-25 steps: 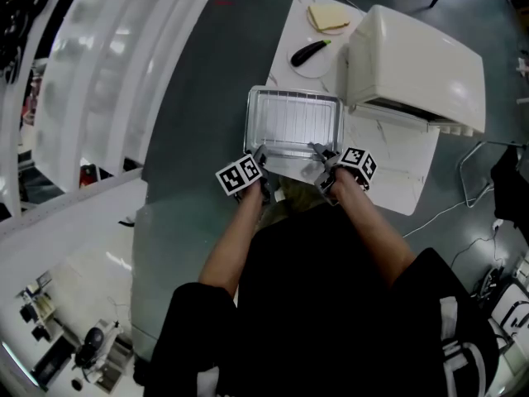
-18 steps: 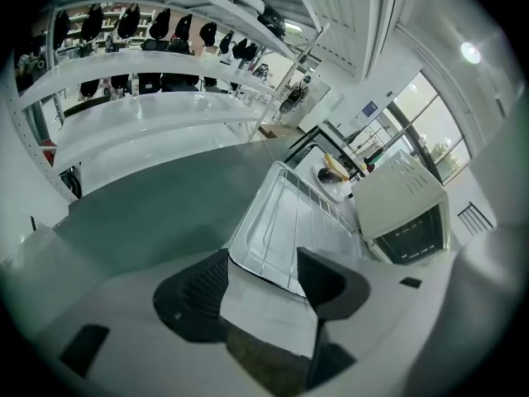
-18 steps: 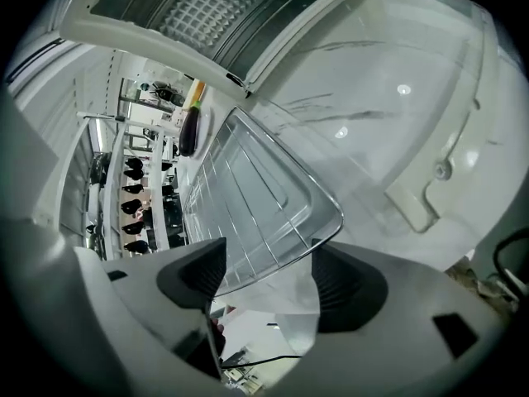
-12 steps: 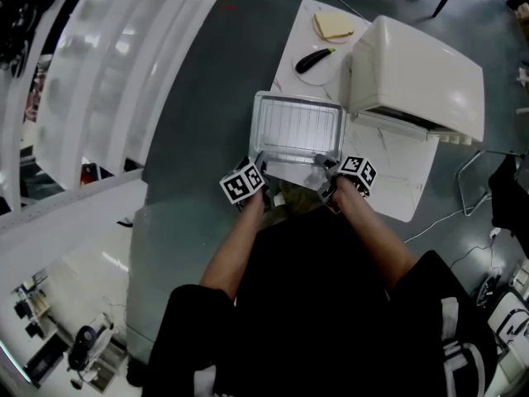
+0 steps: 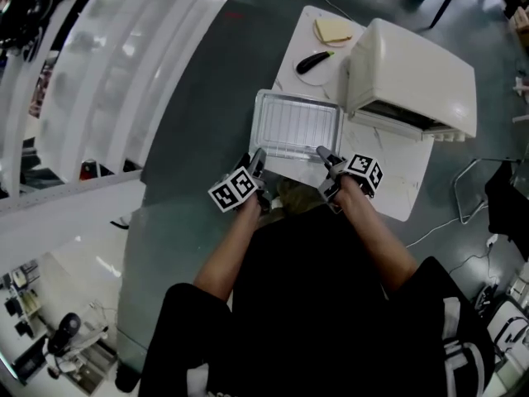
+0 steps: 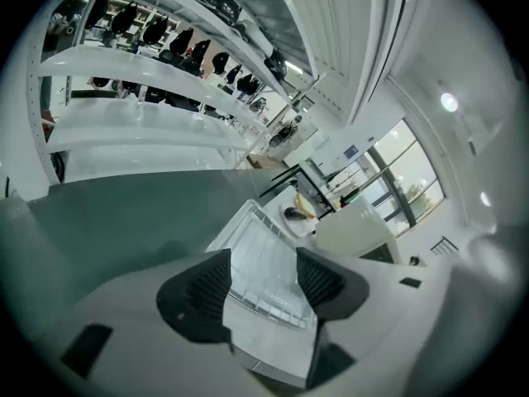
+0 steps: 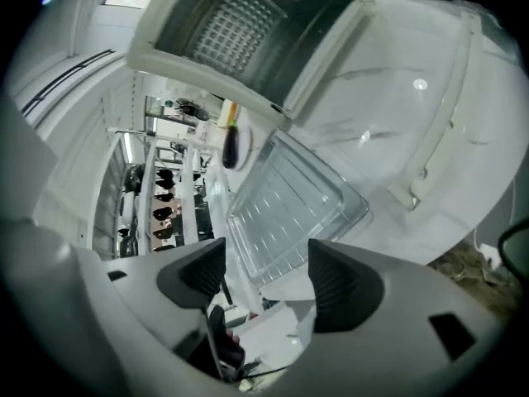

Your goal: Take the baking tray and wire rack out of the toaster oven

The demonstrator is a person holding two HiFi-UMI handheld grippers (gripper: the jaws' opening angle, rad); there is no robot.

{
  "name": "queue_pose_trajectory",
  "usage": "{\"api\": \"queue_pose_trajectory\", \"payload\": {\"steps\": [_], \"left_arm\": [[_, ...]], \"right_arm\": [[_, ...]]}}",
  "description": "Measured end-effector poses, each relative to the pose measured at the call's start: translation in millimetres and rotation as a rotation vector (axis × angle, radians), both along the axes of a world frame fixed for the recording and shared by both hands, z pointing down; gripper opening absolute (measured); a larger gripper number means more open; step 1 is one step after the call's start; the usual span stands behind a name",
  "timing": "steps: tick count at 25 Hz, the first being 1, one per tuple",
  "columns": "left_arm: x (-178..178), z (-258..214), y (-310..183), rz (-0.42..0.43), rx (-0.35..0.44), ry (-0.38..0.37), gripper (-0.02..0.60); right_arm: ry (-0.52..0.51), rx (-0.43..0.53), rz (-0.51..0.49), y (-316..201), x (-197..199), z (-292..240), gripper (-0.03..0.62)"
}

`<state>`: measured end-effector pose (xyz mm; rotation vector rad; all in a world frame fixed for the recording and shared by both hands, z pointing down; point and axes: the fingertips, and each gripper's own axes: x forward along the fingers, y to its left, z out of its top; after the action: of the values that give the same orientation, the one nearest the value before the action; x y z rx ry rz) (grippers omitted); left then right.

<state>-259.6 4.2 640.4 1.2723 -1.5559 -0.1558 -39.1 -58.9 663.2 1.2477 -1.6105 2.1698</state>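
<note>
The metal baking tray (image 5: pixel 296 122) with the wire rack (image 5: pixel 299 121) lying in it rests on the white table (image 5: pixel 397 184), just left of the toaster oven (image 5: pixel 413 60), whose door (image 5: pixel 395 122) hangs open. My left gripper (image 5: pixel 259 157) hovers above the tray's near left corner and my right gripper (image 5: pixel 323 155) above its near right corner. Both are open, their jaws have just widened, and nothing sits between them. The left gripper view looks past the left gripper (image 6: pixel 263 275) onto the tray (image 6: pixel 263 263). The right gripper view shows the right gripper (image 7: pixel 264 275), the tray (image 7: pixel 285 201) and the oven's cavity (image 7: pixel 235 23).
Behind the tray, a plate holds a slice of bread (image 5: pixel 332 30) and a small dark eggplant-shaped thing (image 5: pixel 314 59). White shelving (image 5: pixel 107 81) runs along the left. A cable (image 5: pixel 450 213) trails on the grey floor to the right of the table.
Both grippers have come off the tray's near edge, risen and drawn back toward the person, with jaws now wider. The tray stays on the table.
</note>
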Motion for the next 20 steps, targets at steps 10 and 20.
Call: {"api": "queue_pose_trajectory", "payload": {"steps": [10, 20], "left_arm": [[45, -99, 74, 0.161, 0.394, -0.085, 0.020], [114, -154, 111, 0.332, 0.542, -0.341, 0.020]], "right_arm": [[0.127, 0.751, -0.140, 28, 56, -148, 0.023], [0.494, 0.983, -0.420, 113, 136, -186, 0.023]]}}
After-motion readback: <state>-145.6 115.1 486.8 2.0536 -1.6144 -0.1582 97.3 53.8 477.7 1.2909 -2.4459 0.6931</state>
